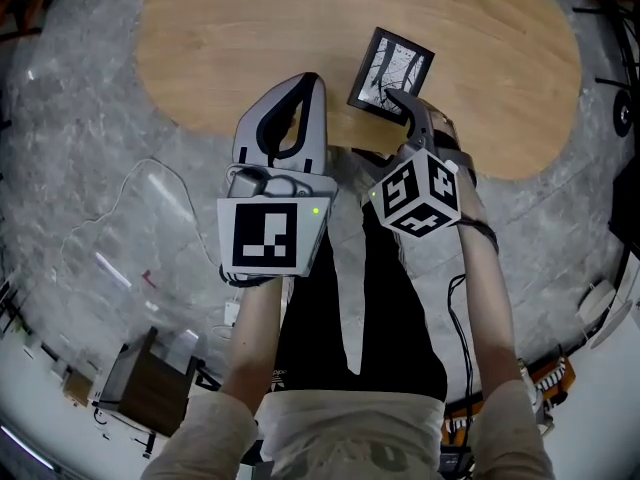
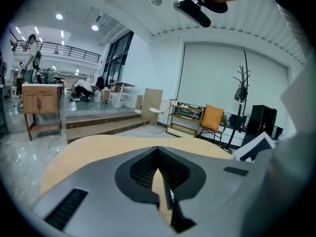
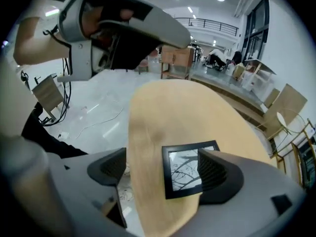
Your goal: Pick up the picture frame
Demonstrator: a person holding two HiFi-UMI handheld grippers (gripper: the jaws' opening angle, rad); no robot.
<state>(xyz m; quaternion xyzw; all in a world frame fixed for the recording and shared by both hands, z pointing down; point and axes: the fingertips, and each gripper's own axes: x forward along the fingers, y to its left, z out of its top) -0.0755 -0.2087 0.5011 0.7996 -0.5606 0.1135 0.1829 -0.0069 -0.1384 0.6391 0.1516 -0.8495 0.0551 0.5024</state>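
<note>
The picture frame (image 1: 390, 71), black-edged with a pale branch print, lies flat on the oval wooden table (image 1: 250, 38) close to its near edge. My right gripper (image 1: 400, 103) points steeply down at it and is open. In the right gripper view the frame (image 3: 185, 174) lies between the wide jaws of that gripper (image 3: 163, 157), and the right jaw hides its right part; the pads do not press on it. My left gripper (image 1: 310, 80) hovers over the table edge to the left of the frame, shut and empty, with the tips of the gripper (image 2: 158, 152) together.
Grey marbled floor surrounds the table, with loose cables (image 1: 120, 203) at the left and a brown box (image 1: 140, 383) at the lower left. Beyond the table (image 2: 98, 147) are steps (image 2: 98, 122), a shelf and an orange chair (image 2: 212, 118). The left gripper (image 3: 123, 23) hangs over the table's left side.
</note>
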